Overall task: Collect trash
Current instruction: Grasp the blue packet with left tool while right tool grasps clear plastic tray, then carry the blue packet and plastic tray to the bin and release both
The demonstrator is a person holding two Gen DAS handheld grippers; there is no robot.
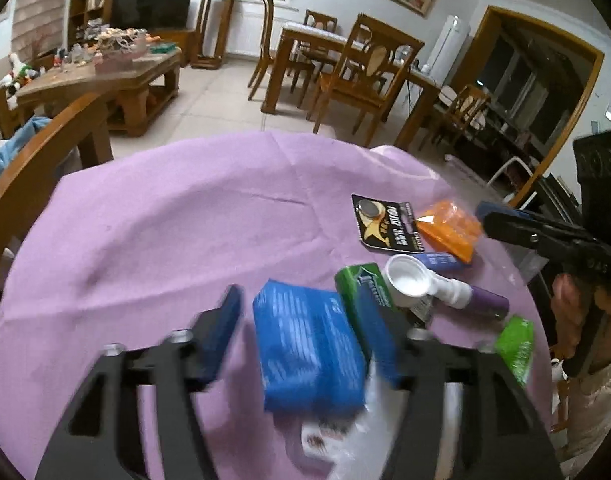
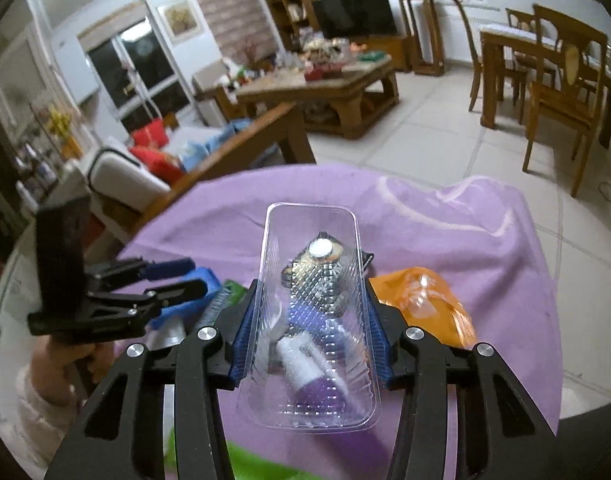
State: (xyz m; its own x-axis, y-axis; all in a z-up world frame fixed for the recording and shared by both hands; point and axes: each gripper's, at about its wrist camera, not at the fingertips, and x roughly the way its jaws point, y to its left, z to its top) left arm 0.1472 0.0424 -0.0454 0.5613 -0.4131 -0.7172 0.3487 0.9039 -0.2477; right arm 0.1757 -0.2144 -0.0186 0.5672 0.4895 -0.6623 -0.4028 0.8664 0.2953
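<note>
The right tool [image 2: 311, 332] squeezes a clear plastic tray [image 2: 311, 320] by its two long sides, with the blue pads [image 2: 245, 332] pressed on the walls. The tray looks very light, thin and bendy, so a hard squeeze could crush it or make it pop out. Holding it low on the long walls seems best.

The left tool [image 1: 305, 340] stands wide around a blue packet [image 1: 309, 348], and its pads do not press it yet. The packet looks soft and light. A grip across its short width should work.

More trash lies just past it on the purple tabletop [image 1: 165, 220]: a green box [image 1: 365, 292] touching the packet, a white scoop [image 1: 409, 280], a purple tube [image 1: 485, 300], a small green wrapper [image 1: 515, 344], an orange bag [image 1: 449, 228] and a black battery card [image 1: 385, 220]. They are crowded together, so the green box may get bumped.

Far off stand wooden chairs [image 1: 365, 76] and a coffee table [image 1: 105, 76].
</note>
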